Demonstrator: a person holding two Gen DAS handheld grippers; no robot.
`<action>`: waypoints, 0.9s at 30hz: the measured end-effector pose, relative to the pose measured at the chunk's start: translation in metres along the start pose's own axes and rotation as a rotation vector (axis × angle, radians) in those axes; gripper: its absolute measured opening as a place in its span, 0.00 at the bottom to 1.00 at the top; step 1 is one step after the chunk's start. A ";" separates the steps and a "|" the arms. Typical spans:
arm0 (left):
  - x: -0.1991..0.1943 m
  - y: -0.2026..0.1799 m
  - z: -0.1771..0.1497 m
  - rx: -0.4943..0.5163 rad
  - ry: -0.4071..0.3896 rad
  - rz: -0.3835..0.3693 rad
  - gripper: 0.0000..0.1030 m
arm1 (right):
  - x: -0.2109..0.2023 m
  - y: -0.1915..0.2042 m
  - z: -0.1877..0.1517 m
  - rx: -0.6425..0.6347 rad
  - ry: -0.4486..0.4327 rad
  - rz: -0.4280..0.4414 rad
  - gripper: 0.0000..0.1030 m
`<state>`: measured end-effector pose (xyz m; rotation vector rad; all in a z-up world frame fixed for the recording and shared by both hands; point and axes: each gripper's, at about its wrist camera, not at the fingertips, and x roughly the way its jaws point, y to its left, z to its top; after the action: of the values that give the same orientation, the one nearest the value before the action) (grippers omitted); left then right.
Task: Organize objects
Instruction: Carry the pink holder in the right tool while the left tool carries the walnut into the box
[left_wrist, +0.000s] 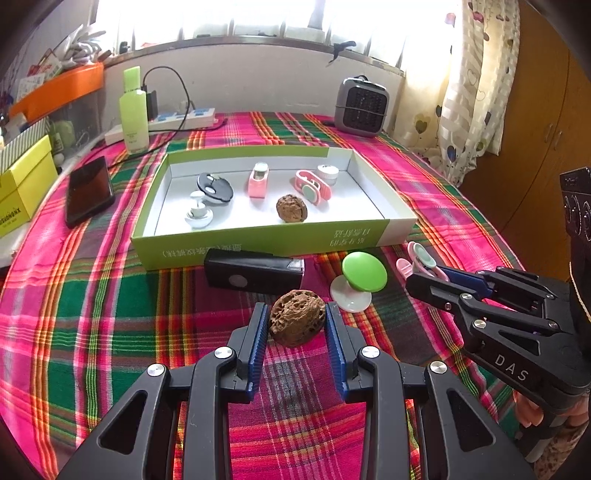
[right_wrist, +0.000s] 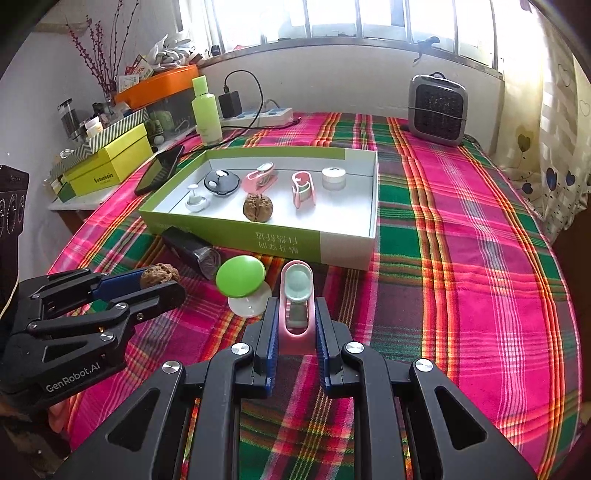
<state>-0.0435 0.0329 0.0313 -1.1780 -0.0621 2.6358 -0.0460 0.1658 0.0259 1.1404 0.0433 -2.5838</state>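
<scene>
While the left gripper (left_wrist: 297, 325) fingers pinch a walnut (left_wrist: 296, 322) and the right gripper (right_wrist: 296, 325) fingers pinch a pink clip (right_wrist: 296, 295) (long axis toward twelve), the box (left_wrist: 258, 242) lies at twelve o'clock.

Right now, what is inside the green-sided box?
Inside the box: a walnut, two pink clips, a black round gadget, a white knob, a small white jar. The near wall hides some floor.

Plaid-covered table (left_wrist: 92, 314) carries box (left_wrist: 258, 243), flashlight (left_wrist: 255, 271), phone (left_wrist: 88, 190).
</scene>
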 end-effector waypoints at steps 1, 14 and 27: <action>-0.001 0.000 0.001 0.001 -0.003 -0.002 0.28 | -0.001 0.000 0.000 0.002 -0.004 0.000 0.18; -0.007 0.001 0.017 0.011 -0.041 0.007 0.28 | -0.006 0.000 0.018 0.005 -0.047 0.004 0.18; 0.004 0.006 0.036 0.004 -0.036 0.005 0.28 | 0.003 -0.004 0.036 0.002 -0.053 0.010 0.18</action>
<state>-0.0739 0.0308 0.0513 -1.1304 -0.0598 2.6608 -0.0746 0.1633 0.0475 1.0693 0.0225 -2.6048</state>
